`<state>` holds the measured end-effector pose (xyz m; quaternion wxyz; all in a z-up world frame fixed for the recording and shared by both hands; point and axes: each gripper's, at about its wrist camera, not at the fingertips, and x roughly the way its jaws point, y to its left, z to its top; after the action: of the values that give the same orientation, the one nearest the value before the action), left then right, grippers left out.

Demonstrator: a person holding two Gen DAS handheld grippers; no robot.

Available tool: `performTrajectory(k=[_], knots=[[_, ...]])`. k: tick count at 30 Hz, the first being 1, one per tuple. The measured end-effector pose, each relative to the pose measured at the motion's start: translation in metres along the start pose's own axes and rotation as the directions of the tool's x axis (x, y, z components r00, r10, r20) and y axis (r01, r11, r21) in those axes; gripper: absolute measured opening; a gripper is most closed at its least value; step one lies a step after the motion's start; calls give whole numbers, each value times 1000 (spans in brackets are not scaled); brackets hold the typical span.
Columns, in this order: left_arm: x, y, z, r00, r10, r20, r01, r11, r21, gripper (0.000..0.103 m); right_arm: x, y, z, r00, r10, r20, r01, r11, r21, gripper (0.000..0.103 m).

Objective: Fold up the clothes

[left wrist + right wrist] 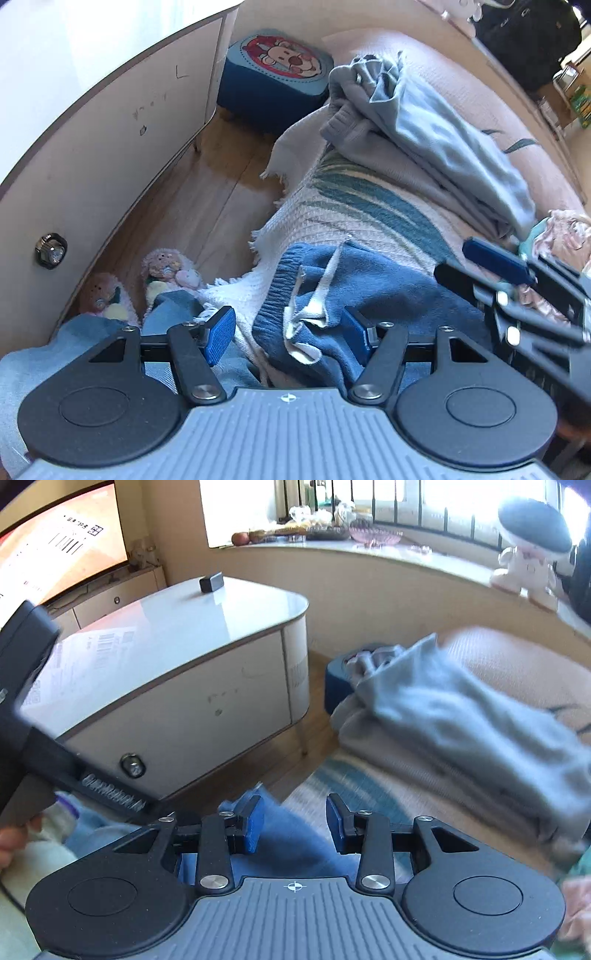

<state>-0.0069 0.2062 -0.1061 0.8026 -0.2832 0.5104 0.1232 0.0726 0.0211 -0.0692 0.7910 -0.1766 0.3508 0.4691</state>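
- Left wrist view: the blue sweatpants point(369, 291) are bunched up at the near edge of the striped blanket point(354, 206), ribbed waistband showing, white drawstring point(314, 302) flopped loose across it.
- My left gripper point(291, 332) sits right over that waistband, fingers fairly wide, the cloth lying between them and the pads not squeezing anything that I can see.
- Further back on the blanket there's a stack of grey clothes point(436, 147), roughly folded, top piece rumpled.
- Right wrist view is blurry: my right gripper point(295, 827) has its fingers partly spread over blue fabric, nothing pinched.
- White cabinet point(192, 672) stands off the blanket's left side, across the wood floor.
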Motion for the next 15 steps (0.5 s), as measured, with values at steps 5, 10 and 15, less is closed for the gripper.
performTrajectory(k=[5,10,15], knots=[[-3,9,-1,1000,-7,13,7,999,-52,64,16,-4,10,996,71,-48,-71,997,5,37],[-2,10,-3,1000,-26,4,26,998,-49,65,50,11,11,988,94,-122,-98,995,-24,37],[-1,9,-5,999,-33,-3,33,999,-33,67,78,17,7,977,70,-200,-82,995,-51,16]])
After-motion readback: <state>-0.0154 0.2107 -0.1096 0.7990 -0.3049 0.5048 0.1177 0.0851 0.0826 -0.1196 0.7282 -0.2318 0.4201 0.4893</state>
